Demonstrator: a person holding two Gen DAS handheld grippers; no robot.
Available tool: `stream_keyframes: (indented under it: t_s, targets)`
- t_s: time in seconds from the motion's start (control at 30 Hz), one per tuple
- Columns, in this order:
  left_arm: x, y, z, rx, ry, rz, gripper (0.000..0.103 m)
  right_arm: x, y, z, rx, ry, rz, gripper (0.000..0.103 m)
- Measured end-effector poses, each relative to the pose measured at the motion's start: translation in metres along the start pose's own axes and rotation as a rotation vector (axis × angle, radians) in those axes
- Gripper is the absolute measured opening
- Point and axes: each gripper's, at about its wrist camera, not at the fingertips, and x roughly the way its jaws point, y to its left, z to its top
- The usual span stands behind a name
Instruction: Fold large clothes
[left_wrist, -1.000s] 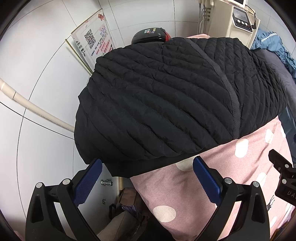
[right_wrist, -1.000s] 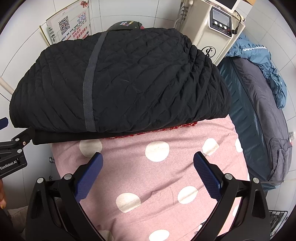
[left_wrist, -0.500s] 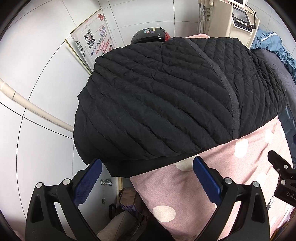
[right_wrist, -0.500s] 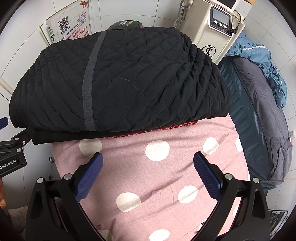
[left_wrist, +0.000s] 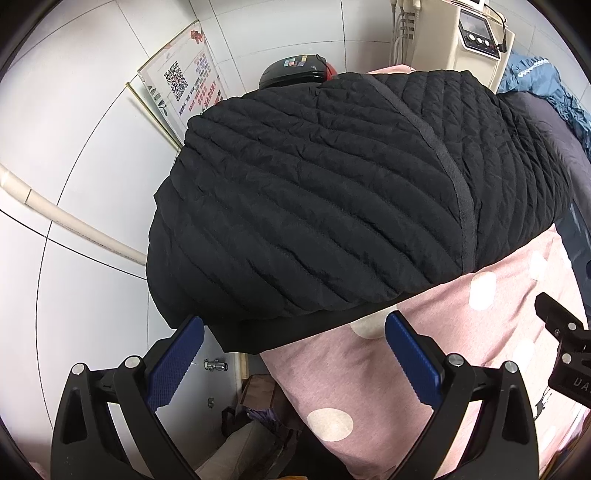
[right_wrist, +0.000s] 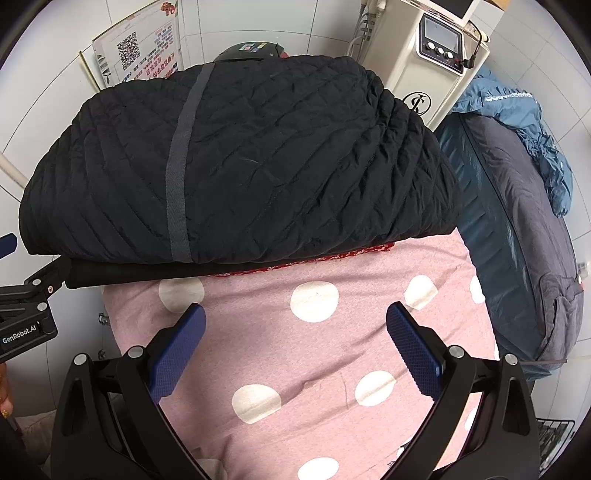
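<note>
A black quilted jacket (left_wrist: 332, 206) lies folded in a thick bundle on a pink polka-dot bed sheet (left_wrist: 388, 398); it also shows in the right wrist view (right_wrist: 258, 166), with a grey seam strip down it and a red lining edge (right_wrist: 332, 258) peeping out underneath. My left gripper (left_wrist: 291, 360) is open and empty, just short of the jacket's near left corner. My right gripper (right_wrist: 295, 350) is open and empty over the sheet (right_wrist: 314, 369), a little back from the jacket's near edge.
A beige machine with a screen and knobs (right_wrist: 424, 59) stands behind the jacket. A dark grey and blue bedding pile (right_wrist: 517, 221) lies to the right. A white tiled wall with a poster (left_wrist: 184, 85) and a pipe (left_wrist: 74, 221) is on the left.
</note>
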Motion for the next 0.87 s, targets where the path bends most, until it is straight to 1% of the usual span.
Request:
stream_keyframes:
  t_s: [0.3, 0.43, 0.57, 0.77, 0.87]
  targets:
    - [0.0021, -0.0014, 0.0026, 0.005, 0.006, 0.006, 0.097, 0.0003, 0.0007, 0.0005, -0.004, 0.000, 0.000, 0.097]
    - [0.0011, -0.0009, 0.0009, 0.000, -0.012, 0.004, 0.097, 0.0010, -0.0003, -0.0001, -0.003, 0.003, 0.002, 0.097]
    - [0.0020, -0.0016, 0.0020, 0.005, -0.001, 0.000, 0.097, 0.0011, 0.0004, -0.0004, -0.006, 0.003, 0.001, 0.097]
    - [0.0036, 0.0009, 0.0038, -0.014, 0.019, -0.034, 0.097, 0.0003, 0.0017, 0.0000, -0.009, 0.000, 0.001, 0.097]
    - [0.0048, 0.0017, 0.0038, -0.017, 0.026, -0.032, 0.097, 0.0003, 0.0024, 0.0000, -0.010, 0.000, 0.003, 0.097]
